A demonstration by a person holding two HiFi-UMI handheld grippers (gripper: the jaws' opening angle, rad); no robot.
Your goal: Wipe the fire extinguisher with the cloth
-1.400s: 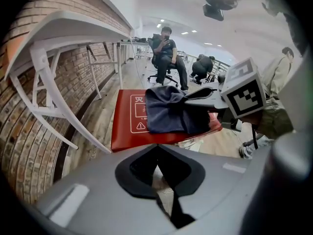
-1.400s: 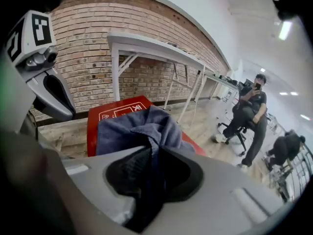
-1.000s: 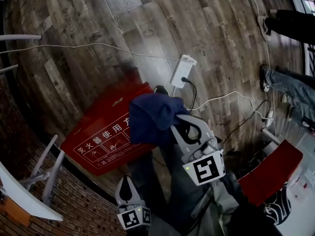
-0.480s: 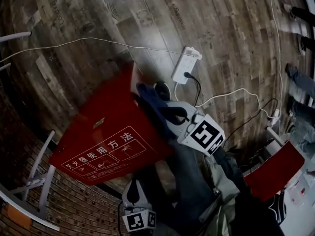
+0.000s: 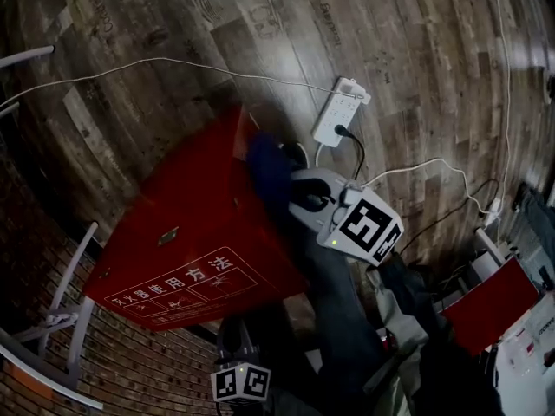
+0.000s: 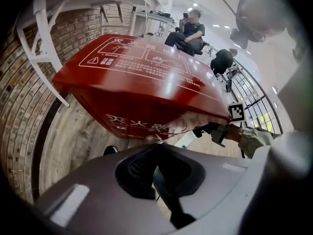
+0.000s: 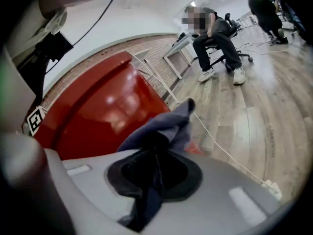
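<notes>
on the wood-plank floor [image 5: 173, 50] the red fire extinguisher box [image 5: 191, 232] lies just left of the right gripper [image 5: 299, 196], whose jaws pinch the blue cloth [image 5: 264, 167] at the box's right edge, nearer than the left gripper [image 6: 157, 148], jaws pressed together, empty.

Gripping a dark blue cloth [image 5: 267, 167] in the right gripper [image 5: 299, 189], holding it against the right side of the red fire extinguisher box [image 5: 199, 232]; hovering the left gripper [image 5: 236, 341] near, below the box; lying far right, a white power strip [image 5: 341, 111].
</notes>
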